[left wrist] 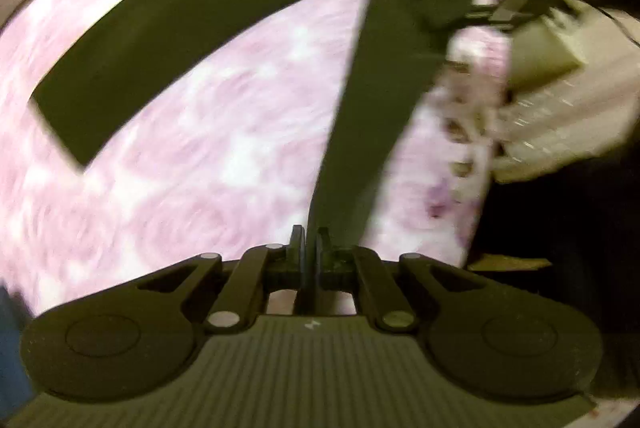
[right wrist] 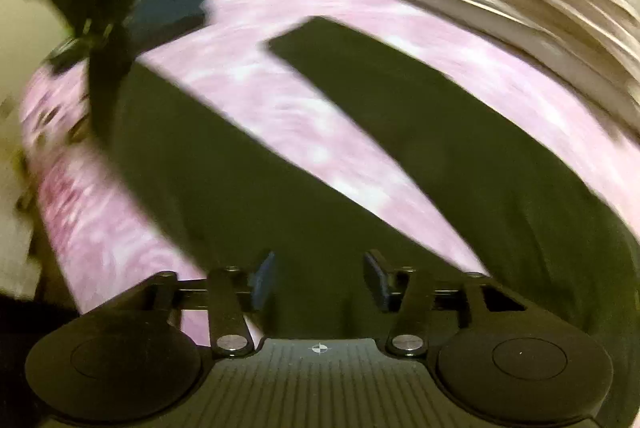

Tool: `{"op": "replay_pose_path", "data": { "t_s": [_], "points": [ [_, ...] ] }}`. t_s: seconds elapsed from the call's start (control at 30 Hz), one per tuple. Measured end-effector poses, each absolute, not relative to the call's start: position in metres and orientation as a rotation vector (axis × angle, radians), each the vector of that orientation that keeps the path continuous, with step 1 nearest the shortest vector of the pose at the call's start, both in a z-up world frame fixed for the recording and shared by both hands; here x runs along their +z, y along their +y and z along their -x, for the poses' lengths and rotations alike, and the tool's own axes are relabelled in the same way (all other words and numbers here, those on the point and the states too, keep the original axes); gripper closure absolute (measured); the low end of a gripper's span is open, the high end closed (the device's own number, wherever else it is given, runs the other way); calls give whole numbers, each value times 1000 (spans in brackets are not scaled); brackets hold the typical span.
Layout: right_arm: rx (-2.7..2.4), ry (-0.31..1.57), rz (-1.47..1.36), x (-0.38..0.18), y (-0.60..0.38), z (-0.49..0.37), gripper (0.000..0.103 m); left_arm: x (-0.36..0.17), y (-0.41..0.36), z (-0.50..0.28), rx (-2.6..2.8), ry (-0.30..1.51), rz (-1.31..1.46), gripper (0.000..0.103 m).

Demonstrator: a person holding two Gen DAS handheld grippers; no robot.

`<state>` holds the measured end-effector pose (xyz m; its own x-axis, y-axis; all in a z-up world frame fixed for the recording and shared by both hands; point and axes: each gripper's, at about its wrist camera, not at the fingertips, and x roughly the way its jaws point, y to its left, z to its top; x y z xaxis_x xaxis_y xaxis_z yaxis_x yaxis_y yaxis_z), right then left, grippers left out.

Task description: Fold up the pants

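Both views motion-blurred; fine detail unreliable.

Landmark: the pants (left wrist: 248, 39), dark olive, spread in a V on a pink floral bed cover (left wrist: 180, 187).

Far leg (left wrist: 120, 75): lies flat on the cover on the left of the left wrist view, hem end free, well apart from either tool.

Near leg (left wrist: 368, 115): lifted off the cover, running taut from the crotch area down into the left tool (left wrist: 311, 244). Left tool's jaws are together, clamped on this leg's hem end.

Right tool (right wrist: 320, 280): hovers over the waist end of the pants (right wrist: 280, 228). Jaws about half apart and narrowing slightly; cloth lies below them, pads not visibly pressing on it. Judged not gripping.

Risks, judged:
- Only one hold on the cloth. Carrying the near leg across could drag the whole garment and skew the far leg, since the waist is unpinned.
- The clamp appears to hold little cloth near the edge; tension could pull it free.
- Right tool closing on the waist could catch the bed cover too, or one layer only.
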<state>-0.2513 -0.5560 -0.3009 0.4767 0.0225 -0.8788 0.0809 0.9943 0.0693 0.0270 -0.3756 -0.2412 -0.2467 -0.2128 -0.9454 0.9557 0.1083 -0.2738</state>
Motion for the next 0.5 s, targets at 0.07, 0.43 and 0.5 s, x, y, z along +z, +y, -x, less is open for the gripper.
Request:
{"op": "replay_pose_path", "data": {
  "t_s": [0.07,0.43,0.5],
  "points": [
    [-190,1086,-179,-310,-561,278,51,-266,-368,-34,-1229,1318,-877,99],
    [-996,912,-761,-336,-611,442,49,-308,-395,40,-1267,1037,-929,89],
    [-1089,819,-853,-340,-618,473,49,-308,-414,79,-1360,966,-926,86]
  ]
}}
